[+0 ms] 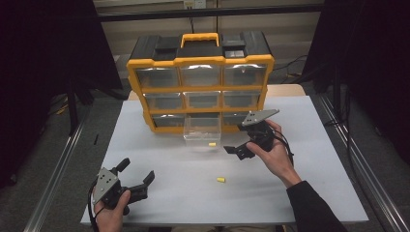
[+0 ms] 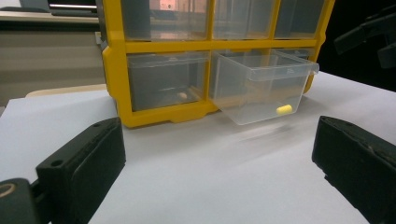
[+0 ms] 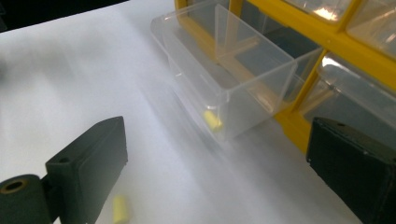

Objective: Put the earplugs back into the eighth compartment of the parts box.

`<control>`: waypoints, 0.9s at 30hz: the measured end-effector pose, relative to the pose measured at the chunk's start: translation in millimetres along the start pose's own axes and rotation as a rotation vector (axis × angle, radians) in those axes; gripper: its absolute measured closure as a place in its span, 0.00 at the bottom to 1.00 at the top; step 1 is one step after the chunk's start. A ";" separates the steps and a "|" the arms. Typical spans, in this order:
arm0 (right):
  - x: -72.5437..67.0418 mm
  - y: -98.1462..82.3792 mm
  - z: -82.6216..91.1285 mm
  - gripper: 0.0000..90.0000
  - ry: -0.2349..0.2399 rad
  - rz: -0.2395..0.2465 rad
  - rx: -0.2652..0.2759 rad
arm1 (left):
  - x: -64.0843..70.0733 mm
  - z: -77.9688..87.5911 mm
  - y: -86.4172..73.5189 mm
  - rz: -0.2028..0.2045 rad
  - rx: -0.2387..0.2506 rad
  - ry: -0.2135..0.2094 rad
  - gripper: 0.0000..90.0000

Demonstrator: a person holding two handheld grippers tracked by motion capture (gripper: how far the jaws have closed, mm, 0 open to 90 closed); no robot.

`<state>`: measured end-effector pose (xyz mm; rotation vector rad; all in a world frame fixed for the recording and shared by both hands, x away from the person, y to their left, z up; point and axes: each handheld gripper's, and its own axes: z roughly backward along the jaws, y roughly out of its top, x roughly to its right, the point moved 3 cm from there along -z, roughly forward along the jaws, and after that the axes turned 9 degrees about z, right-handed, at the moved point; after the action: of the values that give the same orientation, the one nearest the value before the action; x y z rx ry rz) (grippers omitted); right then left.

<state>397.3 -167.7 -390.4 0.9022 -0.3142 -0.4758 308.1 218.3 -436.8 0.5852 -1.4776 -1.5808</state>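
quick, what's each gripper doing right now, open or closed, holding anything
Left gripper: open, holding nothing, low over the table near its front left.
Right gripper: open, holding nothing, just right of the pulled-out clear drawer.

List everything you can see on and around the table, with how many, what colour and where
Organizer cabinet: one, yellow frame with black top and clear drawers, at the table's far edge.
Open drawer: one, clear, pulled out of the bottom row's middle.
Earplug in drawer: one, yellow, at the drawer's front right.
Earplug on table: one, yellow, lying apart from the drawer, nearer the person.
Small pale item: one, inside the bottom-left drawer; too small to identify.
Table: one, white top.
Left gripper: one, black, jaws open, near the table's front left, holding nothing.
Right gripper: one, black, jaws open, right of the open drawer, holding nothing.
Hands: two, one on each gripper.
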 end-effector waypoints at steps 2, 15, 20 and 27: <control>-1.3 -4.3 2.7 0.04 0.013 -0.009 0.010 | -0.1 -0.1 -0.2 -0.001 -0.001 0.002 0.03; -22.2 -24.6 -2.6 0.04 0.093 0.001 -0.057 | 0.2 -0.1 0.0 -0.004 -0.002 -0.001 0.03; -31.9 -28.3 -14.8 0.08 0.158 0.029 -0.125 | 1.0 -0.4 -0.3 -0.005 -0.005 -0.008 0.03; -41.2 -32.2 -28.4 0.14 0.219 0.069 -0.225 | 0.2 -0.7 -0.7 -0.002 -0.009 -0.004 0.03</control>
<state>366.5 -144.2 -435.6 0.7138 -0.0886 -0.3373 308.4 217.8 -437.5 0.5792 -1.4725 -1.5904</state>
